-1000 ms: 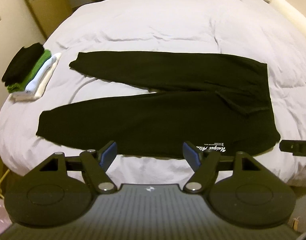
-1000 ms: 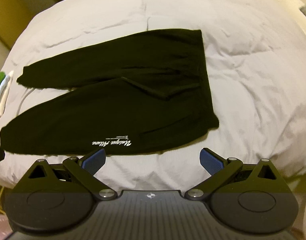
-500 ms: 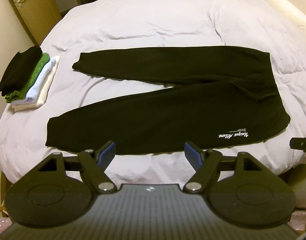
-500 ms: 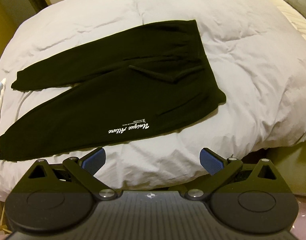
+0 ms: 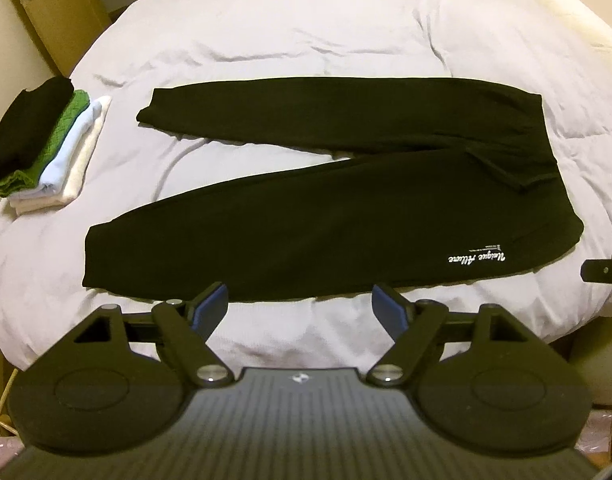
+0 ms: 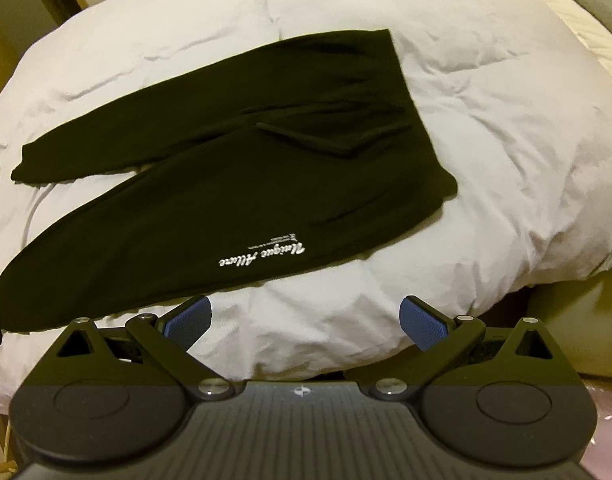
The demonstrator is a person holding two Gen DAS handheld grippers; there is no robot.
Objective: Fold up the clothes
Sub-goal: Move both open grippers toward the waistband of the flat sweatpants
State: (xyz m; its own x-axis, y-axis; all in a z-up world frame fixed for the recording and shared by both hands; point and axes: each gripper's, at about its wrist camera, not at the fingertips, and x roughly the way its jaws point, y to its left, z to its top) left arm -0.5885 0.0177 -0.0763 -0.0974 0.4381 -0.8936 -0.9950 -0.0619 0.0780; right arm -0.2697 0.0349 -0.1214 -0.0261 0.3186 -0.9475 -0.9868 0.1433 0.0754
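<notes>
Change: both grippers drawn back off the bed (image 5: 306, 32) since a second ago; trousers (image 5: 326, 216) now lie whole ahead of them, flat, legs apart, unfolded; first fold not begun. Left gripper (image 5: 299, 308): spread, empty. Right gripper (image 6: 303, 320): spread, empty. Left view only: folded pile (image 5: 45, 144), far left. Right view only: the bed's right edge

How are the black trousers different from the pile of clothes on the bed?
The black trousers lie spread flat, both legs stretched out and apart; the pile of clothes is already folded and stacked. The trousers are one black garment with white lettering; the pile shows black, green, pale blue and white layers. The trousers fill the middle of the bed; the pile sits at its left edge. Both rest on the white cover.
</notes>
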